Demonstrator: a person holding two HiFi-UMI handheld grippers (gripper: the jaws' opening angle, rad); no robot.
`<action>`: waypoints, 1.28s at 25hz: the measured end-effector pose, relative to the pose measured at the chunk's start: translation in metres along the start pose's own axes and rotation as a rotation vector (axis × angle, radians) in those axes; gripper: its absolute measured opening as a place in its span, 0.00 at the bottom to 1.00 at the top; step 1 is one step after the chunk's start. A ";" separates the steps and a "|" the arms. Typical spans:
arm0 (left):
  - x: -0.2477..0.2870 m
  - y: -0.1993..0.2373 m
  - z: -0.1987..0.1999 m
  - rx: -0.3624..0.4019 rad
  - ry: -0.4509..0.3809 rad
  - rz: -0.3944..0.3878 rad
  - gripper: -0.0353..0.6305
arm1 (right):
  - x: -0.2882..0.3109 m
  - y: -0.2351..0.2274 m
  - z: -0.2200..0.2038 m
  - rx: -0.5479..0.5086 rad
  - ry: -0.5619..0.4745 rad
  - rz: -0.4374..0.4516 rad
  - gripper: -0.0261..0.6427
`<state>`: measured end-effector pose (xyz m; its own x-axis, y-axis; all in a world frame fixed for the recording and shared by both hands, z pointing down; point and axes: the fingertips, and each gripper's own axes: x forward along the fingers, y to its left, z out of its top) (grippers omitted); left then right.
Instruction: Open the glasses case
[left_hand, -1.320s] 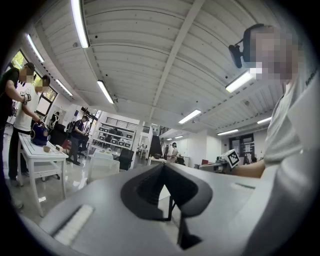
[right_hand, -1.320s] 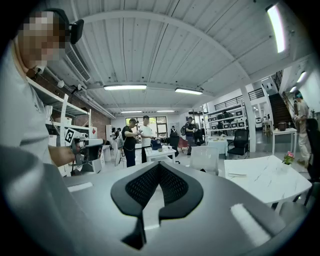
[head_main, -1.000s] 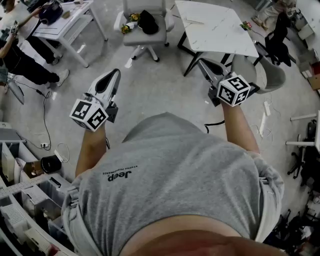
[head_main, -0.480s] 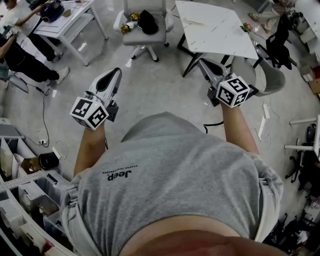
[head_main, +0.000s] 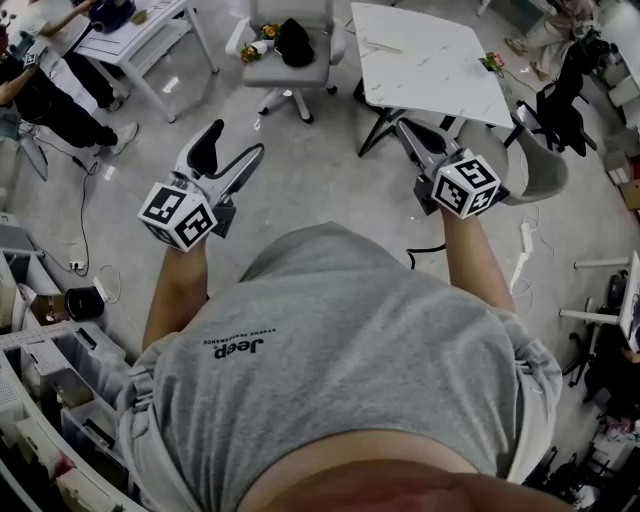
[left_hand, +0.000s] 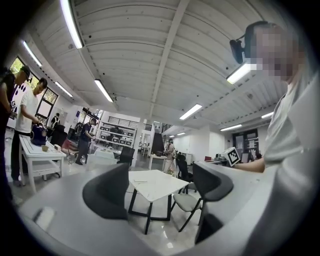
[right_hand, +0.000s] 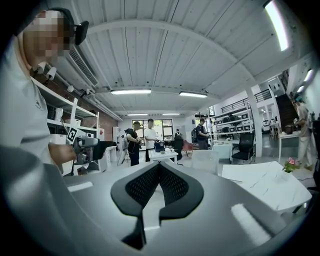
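**Jaws of left gripper (head_main: 235, 142) spread, case nowhere in sight**

The left gripper's jaws have just been opening and now stand wide apart with nothing between them. The right gripper (head_main: 403, 125) has its jaws pressed together and is empty. Both point toward the white table (head_main: 430, 70) farther off. No glasses case shows in any view, so opening it has probably not begun. At near left, shelf bins (head_main: 45, 375) hold items too small to name.
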<state>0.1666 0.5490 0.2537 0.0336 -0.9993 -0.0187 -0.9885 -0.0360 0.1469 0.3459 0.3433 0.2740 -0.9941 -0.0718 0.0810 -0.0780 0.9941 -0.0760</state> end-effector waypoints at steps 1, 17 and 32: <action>0.004 -0.005 -0.001 -0.002 -0.001 0.002 0.70 | -0.003 -0.006 -0.001 0.000 -0.002 0.004 0.04; 0.049 0.034 -0.020 -0.049 0.026 -0.061 0.70 | 0.045 -0.035 -0.012 0.012 0.026 -0.003 0.04; 0.162 0.285 0.036 -0.019 0.011 -0.248 0.70 | 0.274 -0.105 0.038 0.009 0.003 -0.148 0.04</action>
<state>-0.1150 0.3775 0.2571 0.2765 -0.9599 -0.0455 -0.9469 -0.2802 0.1579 0.0790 0.2160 0.2662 -0.9714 -0.2176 0.0948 -0.2246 0.9718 -0.0716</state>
